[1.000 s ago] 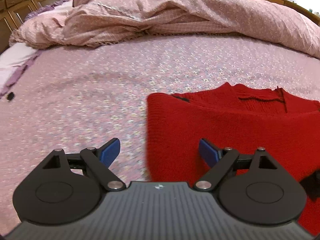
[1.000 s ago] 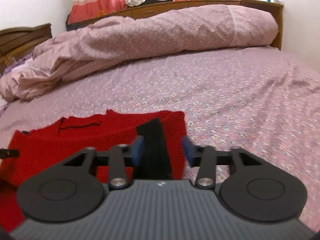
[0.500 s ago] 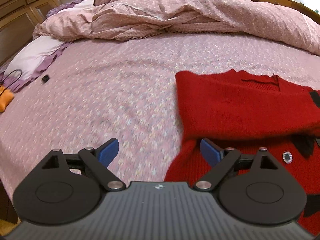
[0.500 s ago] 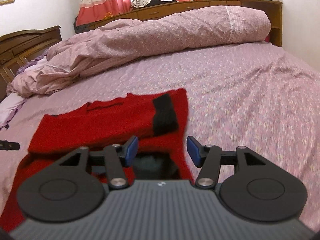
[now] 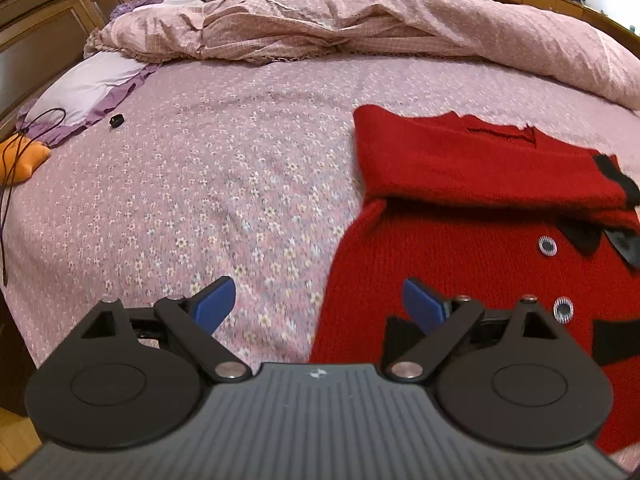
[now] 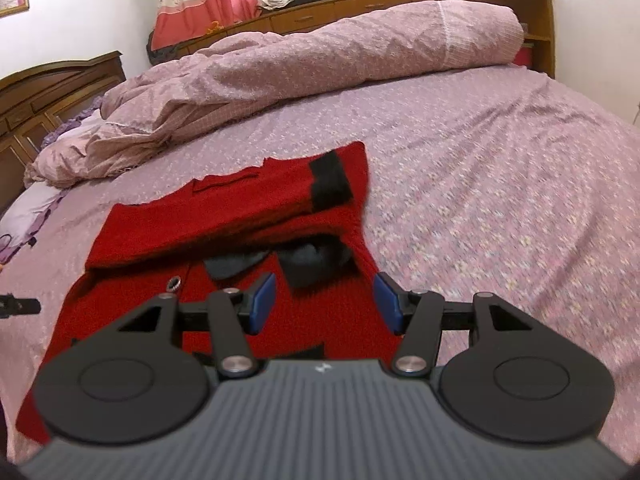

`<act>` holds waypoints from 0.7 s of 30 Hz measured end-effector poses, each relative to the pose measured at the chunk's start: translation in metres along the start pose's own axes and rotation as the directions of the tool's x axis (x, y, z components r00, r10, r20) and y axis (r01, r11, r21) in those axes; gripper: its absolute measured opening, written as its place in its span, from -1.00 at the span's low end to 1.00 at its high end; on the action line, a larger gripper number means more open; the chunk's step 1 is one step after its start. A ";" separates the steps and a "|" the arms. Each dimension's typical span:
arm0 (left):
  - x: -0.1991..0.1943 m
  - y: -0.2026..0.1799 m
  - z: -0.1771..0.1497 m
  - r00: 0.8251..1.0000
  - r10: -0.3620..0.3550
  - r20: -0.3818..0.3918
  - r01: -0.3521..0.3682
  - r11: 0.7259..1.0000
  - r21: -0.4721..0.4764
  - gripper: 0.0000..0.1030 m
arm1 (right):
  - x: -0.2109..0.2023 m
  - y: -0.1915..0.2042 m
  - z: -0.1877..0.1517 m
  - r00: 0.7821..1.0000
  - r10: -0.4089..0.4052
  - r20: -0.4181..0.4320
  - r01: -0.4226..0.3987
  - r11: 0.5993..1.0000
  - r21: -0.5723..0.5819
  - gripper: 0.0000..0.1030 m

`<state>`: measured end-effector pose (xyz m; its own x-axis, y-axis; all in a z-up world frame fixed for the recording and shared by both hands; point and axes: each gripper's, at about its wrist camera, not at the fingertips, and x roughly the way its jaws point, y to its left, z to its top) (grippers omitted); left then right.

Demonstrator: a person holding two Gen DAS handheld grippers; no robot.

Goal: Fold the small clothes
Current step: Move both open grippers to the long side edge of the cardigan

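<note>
A small red knitted sweater (image 5: 460, 248) with black patches and round button eyes lies flat on the bed. Its sleeves are folded across the upper part, and a black cuff (image 6: 330, 184) shows at the right. My left gripper (image 5: 318, 306) is open and empty, held above the sweater's lower left edge. My right gripper (image 6: 324, 300) is open and empty, held above the sweater's lower right part (image 6: 280, 300). The tip of the left gripper (image 6: 16, 306) shows at the left edge of the right wrist view.
The bed has a pink flowered sheet (image 5: 200, 184). A crumpled pink duvet (image 5: 340, 12) lies along the far side. A pillow (image 5: 84, 88), an orange object with a black cord (image 5: 20, 160) and a small black item (image 5: 116, 121) lie at the left. A wooden headboard (image 6: 52, 92) stands behind.
Both grippers have pulled back and risen from the sweater, so more of it and of the bed shows. The right gripper's jaws have opened wider.
</note>
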<state>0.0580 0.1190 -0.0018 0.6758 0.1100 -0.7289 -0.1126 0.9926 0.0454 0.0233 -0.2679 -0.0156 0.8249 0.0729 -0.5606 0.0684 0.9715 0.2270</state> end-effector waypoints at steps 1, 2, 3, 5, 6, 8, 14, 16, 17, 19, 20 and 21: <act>-0.003 -0.001 -0.004 1.000 -0.007 0.001 0.007 1.000 0.014 0.88 | -0.003 -0.001 -0.003 1.000 -0.002 -0.002 0.002 1.000 0.001 0.10; -0.004 -0.001 -0.007 1.000 -0.016 0.001 0.016 1.000 0.024 0.90 | -0.005 -0.002 -0.005 1.000 -0.004 -0.004 0.004 1.000 0.001 0.10; -0.005 -0.001 -0.011 1.000 -0.022 -0.001 0.022 0.999 0.033 0.91 | -0.008 -0.003 -0.008 1.000 -0.008 -0.009 0.008 1.000 0.000 0.11; -0.006 -0.001 -0.018 0.999 -0.031 -0.009 0.031 0.999 0.044 0.91 | -0.012 -0.004 -0.013 1.000 -0.016 -0.021 0.016 1.000 -0.004 0.15; -0.005 0.000 -0.022 0.999 -0.034 -0.018 0.035 0.998 0.045 0.91 | -0.014 -0.005 -0.016 0.999 -0.025 -0.026 0.025 1.000 -0.006 0.18; -0.002 0.003 -0.031 0.999 -0.033 -0.037 0.035 0.999 0.041 0.91 | -0.018 -0.007 -0.021 0.999 -0.041 -0.032 0.041 0.999 -0.012 0.19; 0.006 0.013 -0.052 0.997 -0.046 -0.068 0.049 0.998 0.042 0.91 | -0.025 -0.018 -0.032 0.996 -0.057 -0.070 0.056 0.998 -0.022 0.19; 0.009 0.016 -0.058 0.995 -0.061 -0.074 0.064 0.997 0.037 0.91 | -0.025 -0.021 -0.036 0.995 -0.061 -0.085 0.059 0.998 -0.027 0.19; 0.012 0.017 -0.059 0.995 -0.070 -0.077 0.073 0.997 0.036 0.91 | -0.025 -0.022 -0.038 0.994 -0.062 -0.092 0.060 0.998 -0.027 0.19; 0.018 0.020 -0.062 0.991 -0.087 -0.097 0.090 0.996 0.025 0.91 | -0.023 -0.025 -0.043 0.992 -0.059 -0.108 0.057 0.998 -0.021 0.19; 0.022 0.022 -0.063 0.989 -0.102 -0.109 0.104 0.994 0.015 0.90 | -0.021 -0.027 -0.045 0.991 -0.055 -0.118 0.054 0.998 -0.016 0.19; 0.026 0.024 -0.065 0.984 -0.126 -0.122 0.127 0.992 -0.001 0.89 | -0.019 -0.028 -0.047 0.990 -0.051 -0.131 0.050 0.999 -0.011 0.19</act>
<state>0.0259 0.1421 -0.0640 0.5904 -0.0230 -0.8068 -0.0264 0.9985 -0.0478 -0.0206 -0.2863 -0.0489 0.7400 0.0517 -0.6707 0.1040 0.9763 0.1899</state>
